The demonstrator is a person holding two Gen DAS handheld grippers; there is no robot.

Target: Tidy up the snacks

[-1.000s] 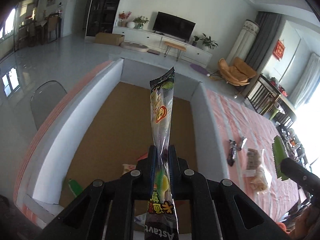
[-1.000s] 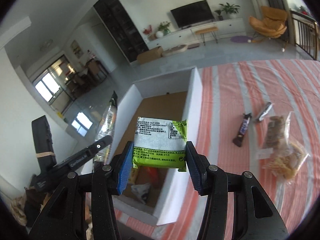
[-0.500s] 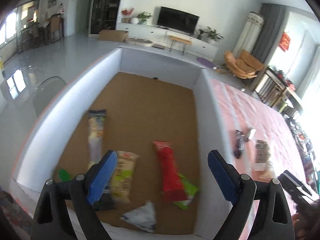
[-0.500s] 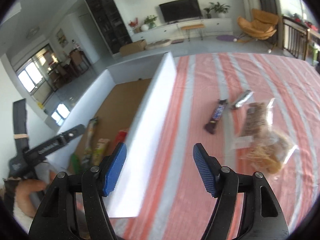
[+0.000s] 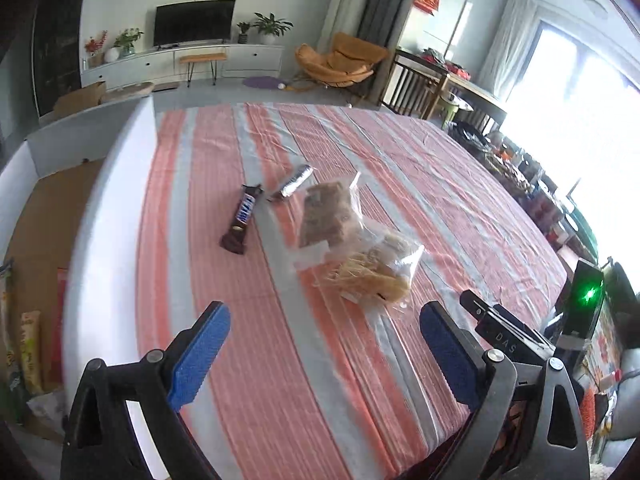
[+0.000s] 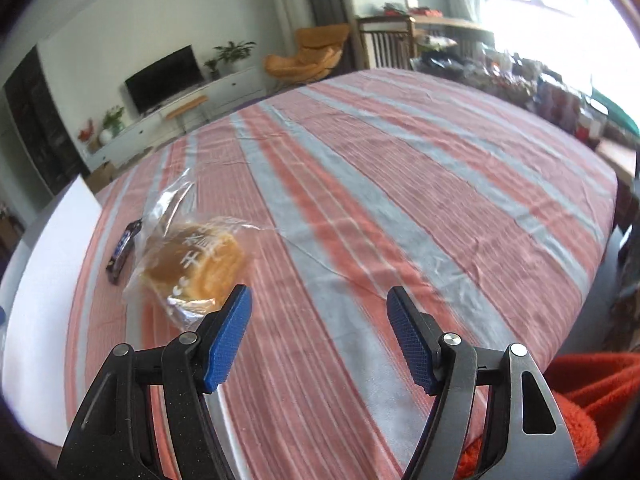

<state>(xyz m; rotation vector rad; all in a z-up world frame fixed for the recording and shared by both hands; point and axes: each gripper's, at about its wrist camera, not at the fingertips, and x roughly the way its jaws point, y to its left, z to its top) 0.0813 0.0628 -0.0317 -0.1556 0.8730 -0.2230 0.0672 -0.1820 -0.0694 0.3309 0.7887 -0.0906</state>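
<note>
Left wrist view, table: a wide table under a pink-and-grey striped cloth (image 5: 360, 160) fills most of the picture, with the living room behind it
Box: a large white-walled box with a brown cardboard floor (image 5: 92, 216) stands against the cloth's left edge; several long snack packets (image 5: 30, 352) lie inside at the lower left, blurred
Clear bags: two clear plastic bags lie touching mid-table, the farther one holding brown crumbly squares (image 5: 326, 216), the nearer one a golden bun with pale shreds (image 5: 372, 272)
Chocolate bar: a dark brown wrapped bar with blue lettering (image 5: 242, 220) lies just left of the bags, a small silver-wrapped bar (image 5: 294, 182) beside its far end
Left gripper: the black gripper with blue pads (image 5: 324, 352) hangs over bare cloth, jaws opening and already spread very wide, nothing between them; the bun bag lies just beyond
Right wrist view, right gripper: the matching black gripper with blue pads (image 6: 318, 336) stands parted about two-thirds, gripping nothing, over the striped cloth (image 6: 400, 184)
Bun bag: the bagged golden bun (image 6: 196, 260) sits just past the left blue pad (image 6: 228, 340), apart from it; the dark bar (image 6: 122, 250) lies behind
Sleeve: orange-red fleecy fabric (image 6: 580, 400) shows at the lower right
</note>
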